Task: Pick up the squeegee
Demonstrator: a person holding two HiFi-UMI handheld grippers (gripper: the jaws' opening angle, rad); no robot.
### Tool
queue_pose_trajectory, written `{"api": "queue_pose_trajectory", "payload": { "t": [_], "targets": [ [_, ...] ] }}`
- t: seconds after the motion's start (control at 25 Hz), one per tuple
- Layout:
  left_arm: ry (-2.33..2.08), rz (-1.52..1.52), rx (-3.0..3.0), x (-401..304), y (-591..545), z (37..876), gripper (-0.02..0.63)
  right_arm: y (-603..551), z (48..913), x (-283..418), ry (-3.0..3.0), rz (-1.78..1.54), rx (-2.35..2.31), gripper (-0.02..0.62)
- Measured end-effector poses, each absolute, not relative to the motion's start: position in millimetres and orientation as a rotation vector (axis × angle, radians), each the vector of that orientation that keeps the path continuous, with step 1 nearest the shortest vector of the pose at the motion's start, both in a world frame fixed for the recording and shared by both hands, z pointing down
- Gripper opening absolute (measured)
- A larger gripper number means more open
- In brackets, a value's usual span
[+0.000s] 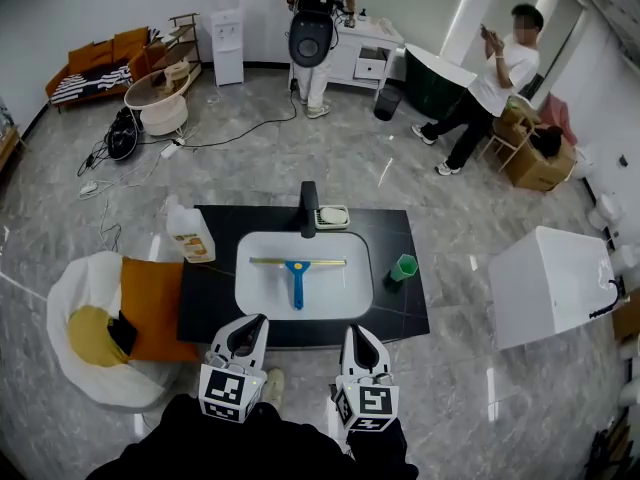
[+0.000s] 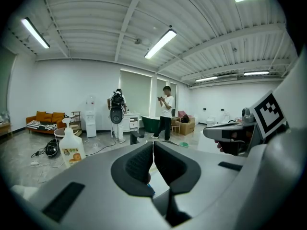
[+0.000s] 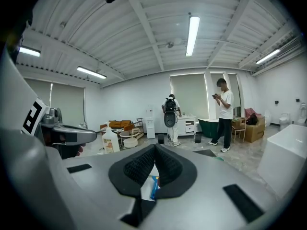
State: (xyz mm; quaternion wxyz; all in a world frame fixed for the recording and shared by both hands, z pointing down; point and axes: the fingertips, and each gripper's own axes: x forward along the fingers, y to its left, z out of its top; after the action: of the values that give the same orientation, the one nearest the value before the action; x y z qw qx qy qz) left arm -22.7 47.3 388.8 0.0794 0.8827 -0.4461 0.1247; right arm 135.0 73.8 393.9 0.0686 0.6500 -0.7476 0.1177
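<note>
The squeegee [image 1: 297,274], with a blue handle and a long pale blade, lies flat in the white sink basin [image 1: 258,286] of a black counter. My left gripper [image 1: 247,326] and right gripper [image 1: 357,334] hover side by side at the counter's near edge, short of the basin, both shut with nothing between the jaws. In the left gripper view the black pads [image 2: 140,164] meet at the tip, and a sliver of blue shows below them. In the right gripper view the pads [image 3: 141,166] also touch, and the blue handle [image 3: 153,187] shows through the gap beneath.
On the counter stand a black faucet [image 1: 308,208], a soap dish [image 1: 332,216], a white pump bottle [image 1: 189,233] at the left and a green cup [image 1: 403,267] at the right. A white-and-orange seat [image 1: 95,328] sits left, a white box [image 1: 551,283] right. Two people stand beyond.
</note>
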Motion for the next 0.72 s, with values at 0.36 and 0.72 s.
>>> {"api": "queue_pose_trajectory", "payload": {
  "t": [0.36,0.72],
  "targets": [
    [-1.317,0.382,2.613,-41,-17,404,0.026,3,407,113,-2.238,0.366,1.921,0.015],
    [-1.307,0.394,2.589,-54,-64,422,0.026,-48,423,96,-2.23,0.394,1.889,0.015]
  ]
}}
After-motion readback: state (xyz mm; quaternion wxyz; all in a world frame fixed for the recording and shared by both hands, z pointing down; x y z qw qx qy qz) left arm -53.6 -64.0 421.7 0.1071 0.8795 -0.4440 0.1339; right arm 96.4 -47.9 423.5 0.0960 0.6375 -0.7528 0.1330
